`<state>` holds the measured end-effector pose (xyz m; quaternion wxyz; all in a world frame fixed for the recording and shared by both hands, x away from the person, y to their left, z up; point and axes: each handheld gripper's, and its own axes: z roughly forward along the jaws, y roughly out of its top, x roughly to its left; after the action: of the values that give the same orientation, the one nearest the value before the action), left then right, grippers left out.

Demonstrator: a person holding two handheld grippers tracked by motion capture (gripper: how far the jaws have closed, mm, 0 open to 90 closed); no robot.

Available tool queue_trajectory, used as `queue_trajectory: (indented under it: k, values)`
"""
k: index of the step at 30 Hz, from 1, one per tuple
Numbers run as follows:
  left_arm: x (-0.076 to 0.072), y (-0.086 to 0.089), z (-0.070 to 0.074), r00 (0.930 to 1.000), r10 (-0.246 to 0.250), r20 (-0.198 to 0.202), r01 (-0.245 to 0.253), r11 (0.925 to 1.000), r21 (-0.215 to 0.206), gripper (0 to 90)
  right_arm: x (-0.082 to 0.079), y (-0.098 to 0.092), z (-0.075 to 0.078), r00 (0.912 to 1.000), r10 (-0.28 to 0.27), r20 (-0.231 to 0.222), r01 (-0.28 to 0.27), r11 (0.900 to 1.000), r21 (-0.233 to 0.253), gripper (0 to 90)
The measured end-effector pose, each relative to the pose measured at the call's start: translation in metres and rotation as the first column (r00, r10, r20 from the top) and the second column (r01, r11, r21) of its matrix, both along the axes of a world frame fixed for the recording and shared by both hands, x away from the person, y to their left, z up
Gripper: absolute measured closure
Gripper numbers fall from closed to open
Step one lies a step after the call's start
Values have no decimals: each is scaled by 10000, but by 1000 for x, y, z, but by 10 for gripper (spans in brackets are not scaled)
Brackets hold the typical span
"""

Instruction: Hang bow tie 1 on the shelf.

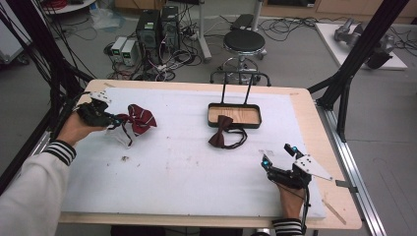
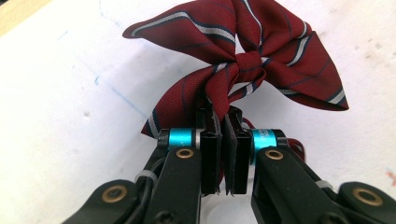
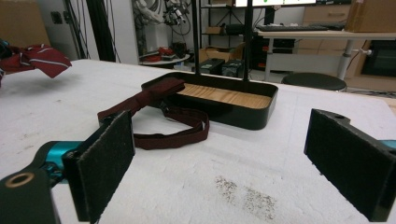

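Left gripper (image 1: 117,118) at bench 9 o'clock, clamped on striped bow tie (image 2: 243,60). Right gripper (image 1: 278,155) at 5 o'clock, jaws wide apart, holding nothing.

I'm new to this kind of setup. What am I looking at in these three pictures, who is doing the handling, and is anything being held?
A person sits at a table covered by a white mat and holds a two-jaw gripper in each hand. The high view looks down from above the person. The other two pictures come from cameras riding on the grippers, looking along their black jaws.

The left gripper has its jaws closed on a striped red bow tie, seen at the left of the high view. The right gripper is open and holds nothing; it rests near the table's front right.

Mid-table stands a black tray with a wooden floor and tall wire handle. A plain dark red bow tie lies partly over its front rim, its strap on the mat.
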<state>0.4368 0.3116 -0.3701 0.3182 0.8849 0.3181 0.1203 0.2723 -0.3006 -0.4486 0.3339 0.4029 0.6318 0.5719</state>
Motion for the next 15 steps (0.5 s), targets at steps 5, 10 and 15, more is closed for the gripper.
queue_trajectory:
  k: [5,10,15]
  values:
    - [-4,-6,5,9999,-18,165,23,9996,-273,860,-1,0,10,9997,127,215,-128,9999,34,79]
    - [-10,-14,13,9993,-25,384,45,9987,-515,859,0,2,21,9980,481,404,-484,9988,64,78]
    - [-17,-24,21,9975,-170,684,226,9963,-825,860,1,8,30,9952,845,485,-842,9964,-82,78]
